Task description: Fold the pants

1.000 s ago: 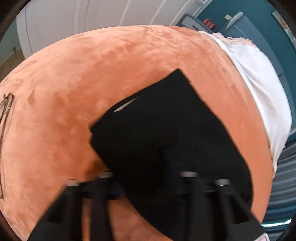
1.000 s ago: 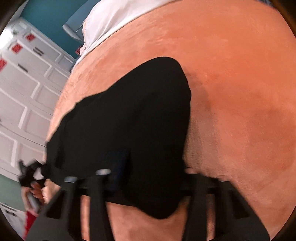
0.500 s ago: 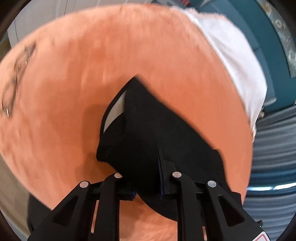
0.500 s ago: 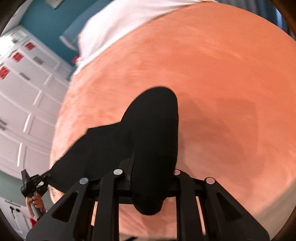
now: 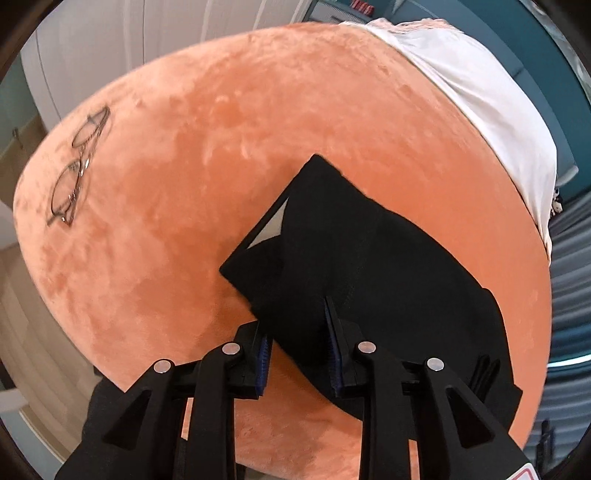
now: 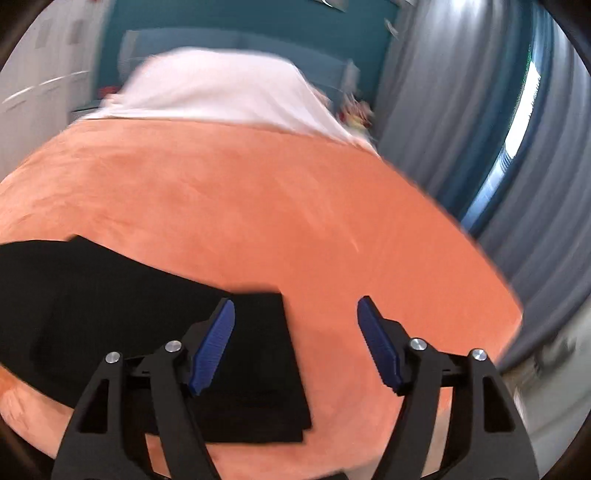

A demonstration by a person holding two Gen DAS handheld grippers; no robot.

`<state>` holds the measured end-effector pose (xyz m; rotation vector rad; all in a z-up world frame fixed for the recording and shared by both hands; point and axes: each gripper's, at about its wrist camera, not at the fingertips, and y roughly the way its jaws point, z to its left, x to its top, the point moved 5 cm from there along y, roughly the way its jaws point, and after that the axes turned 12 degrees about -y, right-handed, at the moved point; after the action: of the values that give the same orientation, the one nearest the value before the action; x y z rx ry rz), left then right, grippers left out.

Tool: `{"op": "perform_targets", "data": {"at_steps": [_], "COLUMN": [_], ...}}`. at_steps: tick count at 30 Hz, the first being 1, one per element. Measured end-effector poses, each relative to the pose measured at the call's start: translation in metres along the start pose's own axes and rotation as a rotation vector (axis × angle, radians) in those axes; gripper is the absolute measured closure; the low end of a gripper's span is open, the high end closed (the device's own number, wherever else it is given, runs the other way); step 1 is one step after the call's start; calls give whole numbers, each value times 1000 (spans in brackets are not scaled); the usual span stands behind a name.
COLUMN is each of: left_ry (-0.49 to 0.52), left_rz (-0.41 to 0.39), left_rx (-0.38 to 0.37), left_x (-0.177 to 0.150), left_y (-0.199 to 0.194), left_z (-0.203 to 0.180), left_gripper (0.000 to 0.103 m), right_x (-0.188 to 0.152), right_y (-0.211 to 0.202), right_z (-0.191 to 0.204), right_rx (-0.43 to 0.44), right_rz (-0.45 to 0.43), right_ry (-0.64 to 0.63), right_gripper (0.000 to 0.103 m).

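Observation:
The black pants (image 5: 369, 266) lie folded on the orange blanket (image 5: 221, 147), a pale lining showing at one open corner. My left gripper (image 5: 293, 315) hangs low over their near edge. Its jaws are opening, a thick fold of the cloth sits loosely between them, and both blue pads (image 5: 263, 354) show bare beside it. In the right wrist view the pants (image 6: 110, 314) stretch off to the left. My right gripper (image 6: 295, 301) is above their squared-off end with its jaws opening wide. Nothing is between its pads, only blanket (image 6: 258, 203) below.
A pair of glasses (image 5: 79, 162) lies on the blanket's far left. White bedding (image 5: 480, 92) covers the head of the bed. Grey curtains (image 6: 498, 147) hang past the bed's right edge, and white cupboard doors (image 5: 147, 29) stand beyond it.
My right gripper let go of the pants, opened wide, rose and tipped up toward the head of the bed. My left gripper's jaws widened around the fold. The pants now lie flat.

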<state>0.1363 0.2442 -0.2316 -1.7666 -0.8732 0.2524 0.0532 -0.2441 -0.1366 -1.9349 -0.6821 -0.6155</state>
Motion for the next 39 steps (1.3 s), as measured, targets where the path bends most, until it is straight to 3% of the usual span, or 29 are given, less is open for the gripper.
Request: {"op": "perform_targets", "data": {"at_steps": [4, 6, 10, 12, 13, 14, 17, 21, 24, 25, 26, 28, 32, 39], "left_ry": [24, 15, 7, -2, -6, -7, -5, -4, -1, -3, -4, 11, 83, 272], "left_rz": [12, 25, 46, 60, 60, 56, 51, 36, 32, 36, 39, 38, 0, -129], "left_rx": [55, 54, 31, 17, 13, 6, -2, 2, 18, 21, 13, 6, 55, 210], "left_x": [-5, -6, -11, -10, -10, -10, -13, -16, -17, -16, -15, -13, -13, -24], "left_y": [14, 20, 19, 23, 24, 25, 26, 30, 32, 32, 30, 28, 24, 6], "left_z": [7, 11, 19, 23, 23, 23, 22, 20, 17, 16, 15, 11, 0, -35], "left_gripper": [76, 72, 70, 69, 68, 68, 64, 57, 55, 55, 56, 62, 73, 86], "right_x": [24, 22, 11, 4, 6, 13, 33, 68, 43, 45, 49, 58, 63, 39], "right_y": [12, 22, 43, 62, 66, 66, 61, 56, 89, 83, 76, 59, 41, 31], "right_z": [97, 150, 203, 212, 212, 209, 183, 189, 227, 226, 222, 206, 167, 130], "right_rx": [458, 585, 540, 520, 517, 507, 557, 579, 578, 565, 591, 629, 603, 587], "right_rz": [70, 116, 161, 178, 182, 190, 193, 131, 253, 207, 188, 138, 84, 97], "right_ry": [-16, -42, -158, -166, -164, -168, -48, -45, -170, -152, -123, -40, 6, 37], "right_gripper": [37, 37, 40, 50, 63, 86, 87, 86, 73, 65, 54, 52, 43, 39]}}
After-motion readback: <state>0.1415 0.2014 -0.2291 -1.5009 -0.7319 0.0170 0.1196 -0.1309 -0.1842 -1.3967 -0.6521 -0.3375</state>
